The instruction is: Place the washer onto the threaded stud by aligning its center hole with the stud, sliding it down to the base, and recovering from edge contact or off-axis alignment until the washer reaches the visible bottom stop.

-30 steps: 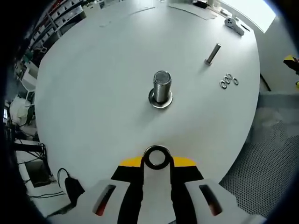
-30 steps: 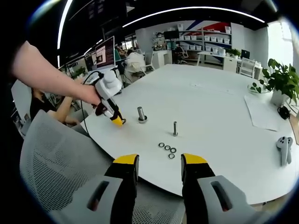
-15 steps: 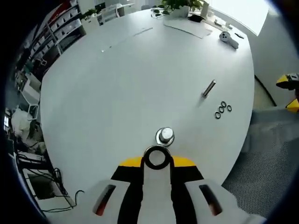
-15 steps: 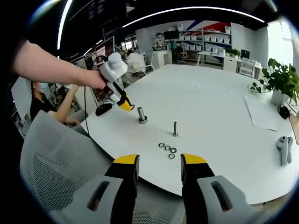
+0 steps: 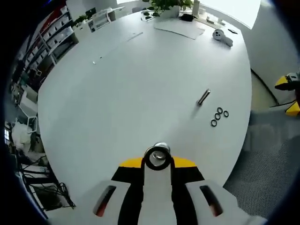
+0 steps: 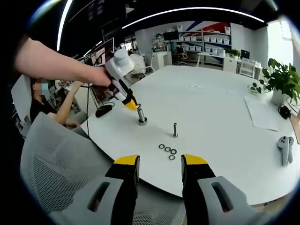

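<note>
White and round, the office table (image 6: 220,112) carries the work, with shelving and desks behind it. At the tip of the left gripper (image 5: 157,161) a washer (image 5: 157,158) is pinched flat between the closed jaws, its hole facing the camera, and the top of the threaded stud (image 5: 161,146) peeks out just beyond its far edge. In the right gripper view that stud (image 6: 141,117) stands upright on its wide base near the table's near-left edge, with the left gripper (image 6: 131,104) slanting down to touch or nearly touch its top, held by a person's hand (image 6: 98,77). Nearby on the tabletop stands a second, thinner bolt (image 6: 175,130), and four spare washers (image 6: 168,151) lie in a small cluster close to it. The right gripper (image 6: 159,164) hangs back off the table's edge, jaws apart and holding nothing, above a mesh chair back (image 6: 61,164). A potted plant (image 6: 279,84) and a white controller (image 6: 284,149) sit at the far right.
</note>
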### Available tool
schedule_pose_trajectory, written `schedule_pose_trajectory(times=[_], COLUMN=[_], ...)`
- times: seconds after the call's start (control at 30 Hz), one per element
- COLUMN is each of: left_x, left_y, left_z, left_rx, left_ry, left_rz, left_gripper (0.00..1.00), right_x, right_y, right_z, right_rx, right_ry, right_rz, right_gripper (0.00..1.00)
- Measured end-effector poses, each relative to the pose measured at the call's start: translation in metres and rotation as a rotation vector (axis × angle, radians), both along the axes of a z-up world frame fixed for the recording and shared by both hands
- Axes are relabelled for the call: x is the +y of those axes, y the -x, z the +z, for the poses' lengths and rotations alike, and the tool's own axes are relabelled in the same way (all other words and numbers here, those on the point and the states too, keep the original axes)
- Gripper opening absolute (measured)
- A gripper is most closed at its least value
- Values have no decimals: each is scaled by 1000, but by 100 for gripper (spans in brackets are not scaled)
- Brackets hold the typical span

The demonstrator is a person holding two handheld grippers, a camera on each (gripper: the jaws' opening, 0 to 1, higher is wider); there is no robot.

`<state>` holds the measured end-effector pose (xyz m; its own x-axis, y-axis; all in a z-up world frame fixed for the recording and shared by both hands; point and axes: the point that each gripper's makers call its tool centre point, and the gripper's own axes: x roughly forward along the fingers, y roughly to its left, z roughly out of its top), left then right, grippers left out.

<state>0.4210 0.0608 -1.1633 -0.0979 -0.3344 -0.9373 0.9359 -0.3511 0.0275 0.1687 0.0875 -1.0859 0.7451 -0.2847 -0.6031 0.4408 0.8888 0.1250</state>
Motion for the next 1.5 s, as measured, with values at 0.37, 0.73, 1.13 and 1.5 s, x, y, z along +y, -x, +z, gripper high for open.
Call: schedule_pose_trajectory(times=[0.37,0.73,1.13,1.5], left_x=[-2,-8,-5,-9], left_y=[5,1,5,12], left_z=[-10,-29,-48,-55], left_rx=[-27,-37,-88,-83], left_ry=[-29,-67,-75,-20], left_rz=[-56,-85,-147,-155], left_gripper=[19,19,19,20], right_x=[0,-2,0,-1], right_y=[2,2,3,4], right_z=[2,-2,-2,-7], right_rx=[1,9,26,41], right_ry=[1,1,1,-2], right_rz=[-9,-12,-3,-1], right_gripper=[38,38,37,37])
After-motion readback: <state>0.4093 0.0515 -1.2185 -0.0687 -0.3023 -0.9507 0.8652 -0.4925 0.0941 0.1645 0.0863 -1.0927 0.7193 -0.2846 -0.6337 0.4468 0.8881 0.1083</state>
